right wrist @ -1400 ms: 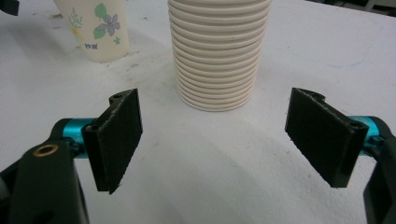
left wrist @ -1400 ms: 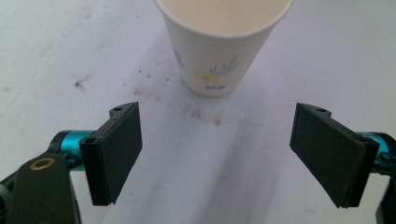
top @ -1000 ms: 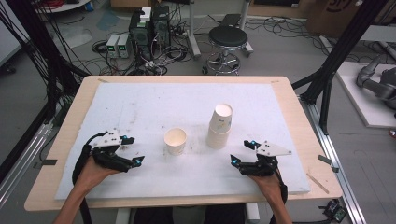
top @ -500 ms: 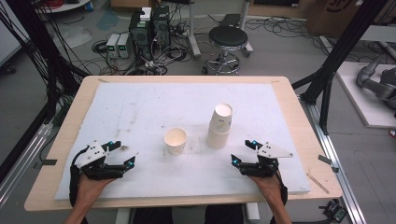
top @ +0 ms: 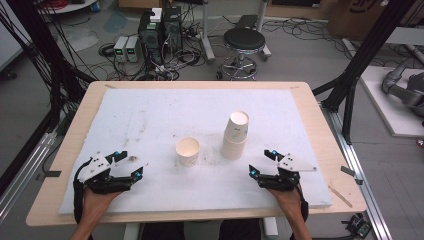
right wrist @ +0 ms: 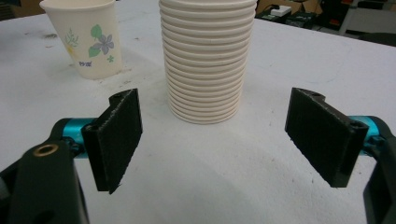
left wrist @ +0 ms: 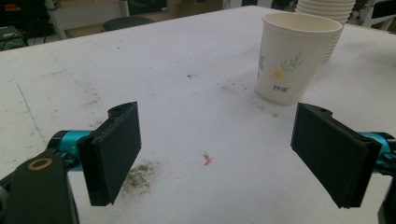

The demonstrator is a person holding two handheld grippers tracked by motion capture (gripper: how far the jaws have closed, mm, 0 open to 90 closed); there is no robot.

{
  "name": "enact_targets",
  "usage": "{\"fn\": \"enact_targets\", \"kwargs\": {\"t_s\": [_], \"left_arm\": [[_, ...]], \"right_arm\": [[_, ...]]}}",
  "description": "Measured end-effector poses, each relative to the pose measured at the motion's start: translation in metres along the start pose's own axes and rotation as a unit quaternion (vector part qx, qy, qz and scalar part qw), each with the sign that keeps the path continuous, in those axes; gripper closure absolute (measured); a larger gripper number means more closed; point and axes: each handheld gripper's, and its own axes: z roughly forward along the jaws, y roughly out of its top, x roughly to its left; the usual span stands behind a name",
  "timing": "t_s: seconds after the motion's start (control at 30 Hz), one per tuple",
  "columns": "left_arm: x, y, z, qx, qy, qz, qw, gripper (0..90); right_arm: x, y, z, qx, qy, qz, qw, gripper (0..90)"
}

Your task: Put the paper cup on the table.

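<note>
The left gripper rests low on the worktop at its near left corner, jaws apart with nothing between them. To its right, well apart, stands a single cup, upright and empty, printed with flowers. Just right of that is the stack of nested cups, leaning a little. The right gripper sits near the stack's base, jaws also wide and empty, pointing straight at the stack in the right gripper view.

Judging by this, no grasp has begun; one cup seems already dealt out, and the next move likely calls for the right gripper to steady or take the stack while the other pulls a cup. Nothing blocks either path. The lean of the stack is the risk. A small red scrap and a dark smudge lie before the left gripper.
</note>
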Motion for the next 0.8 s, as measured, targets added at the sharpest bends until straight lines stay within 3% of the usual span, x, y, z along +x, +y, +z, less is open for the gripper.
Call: {"fn": "enact_targets", "kwargs": {"t_s": [0.8], "left_arm": [[0.0011, -0.0008, -0.0017, -0.009, -0.011, 0.001, 0.9999, 16.4]], "right_arm": [[-0.0009, -0.0006, -0.0008, -0.003, 0.002, 0.009, 1.0000, 19.2]]}}
